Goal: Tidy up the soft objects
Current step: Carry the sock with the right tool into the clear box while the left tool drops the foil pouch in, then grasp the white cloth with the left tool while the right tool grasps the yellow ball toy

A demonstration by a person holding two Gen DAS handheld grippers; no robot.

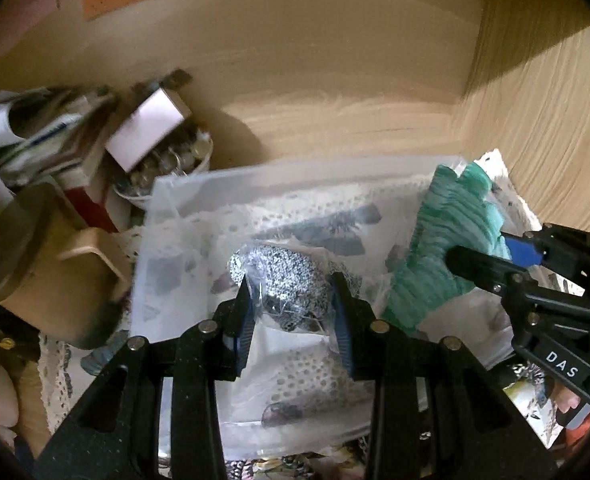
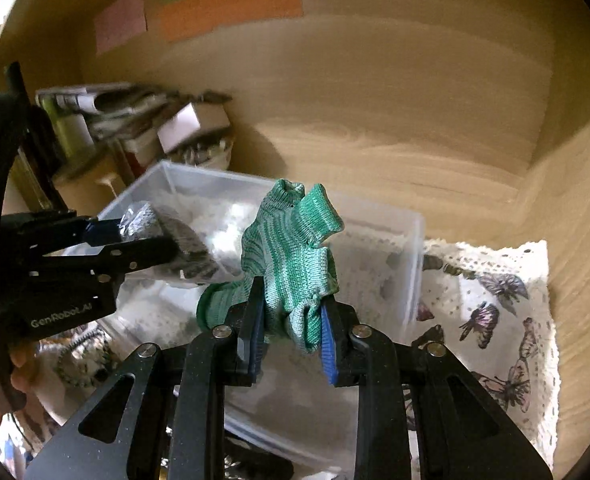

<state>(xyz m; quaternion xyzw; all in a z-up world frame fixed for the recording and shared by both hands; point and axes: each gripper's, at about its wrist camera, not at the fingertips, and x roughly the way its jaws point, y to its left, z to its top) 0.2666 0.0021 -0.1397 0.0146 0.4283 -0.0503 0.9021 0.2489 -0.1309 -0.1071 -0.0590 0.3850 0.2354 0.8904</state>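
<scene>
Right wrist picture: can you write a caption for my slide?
Right hand-held gripper pinches a green knitted glove above a clear plastic bin, beside a butterfly cloth.

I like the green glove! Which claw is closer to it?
Right. The right claw is clamped on the green glove, holding it over the clear bin. The left claw grips a speckled grey bundle beside it.

A pale wood-grain back wall (image 2: 395, 92) is seen, lit warmly. Pink, green and orange paper notes (image 2: 231, 4) are stuck on it.
</scene>
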